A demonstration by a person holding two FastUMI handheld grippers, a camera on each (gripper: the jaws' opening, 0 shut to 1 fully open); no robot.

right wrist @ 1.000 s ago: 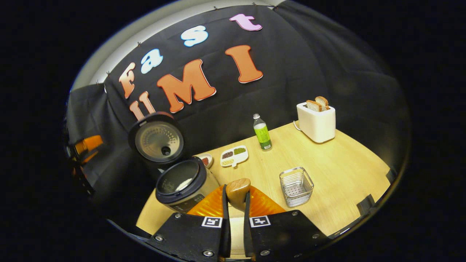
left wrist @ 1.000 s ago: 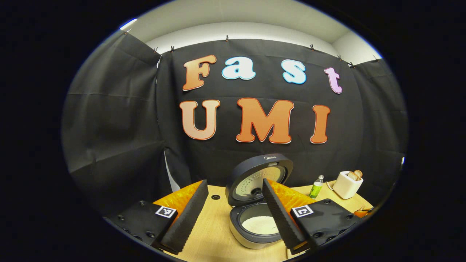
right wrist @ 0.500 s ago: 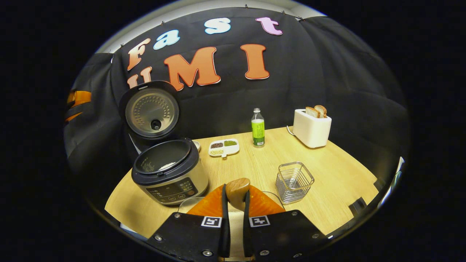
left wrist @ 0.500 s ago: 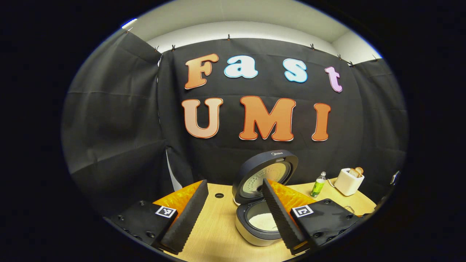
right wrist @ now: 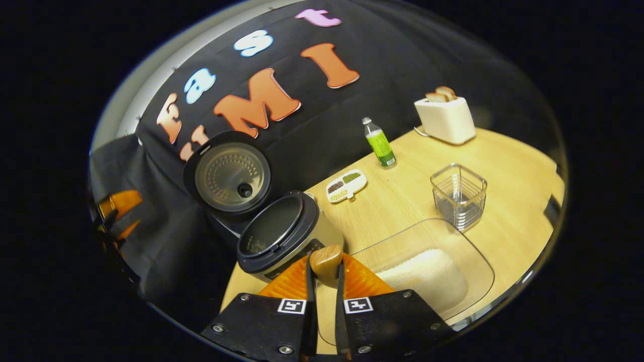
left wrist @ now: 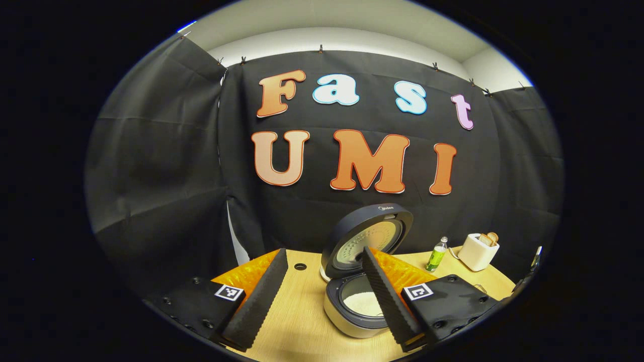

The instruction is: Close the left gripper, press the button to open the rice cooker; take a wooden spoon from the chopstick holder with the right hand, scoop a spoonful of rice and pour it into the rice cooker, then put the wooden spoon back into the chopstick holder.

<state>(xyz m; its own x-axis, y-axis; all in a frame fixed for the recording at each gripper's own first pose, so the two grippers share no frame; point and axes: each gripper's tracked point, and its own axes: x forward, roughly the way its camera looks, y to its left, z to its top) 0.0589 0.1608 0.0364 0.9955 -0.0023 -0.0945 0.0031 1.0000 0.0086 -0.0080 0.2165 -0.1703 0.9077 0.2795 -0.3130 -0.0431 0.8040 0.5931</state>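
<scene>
The right tool [right wrist: 322, 281] pinches the wooden spoon [right wrist: 326, 262] just beside the open rice cooker [right wrist: 279, 235]. The left tool [left wrist: 324, 289] is spread wide. Bare bench [right wrist: 402, 201] separates the chopstick holder [right wrist: 459, 195] from the cooker's rim.

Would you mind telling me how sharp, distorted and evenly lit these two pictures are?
Left gripper view: sharp, evenly lit; fisheye bulges the wall and curves the table edge; rice cooker crisp. Right gripper view: horizon strongly tilted, table bowed; toaster and chopstick holder clear; the wooden spoon close to the lens looks slightly soft; the clear rice container shows faint rim reflections.
</scene>
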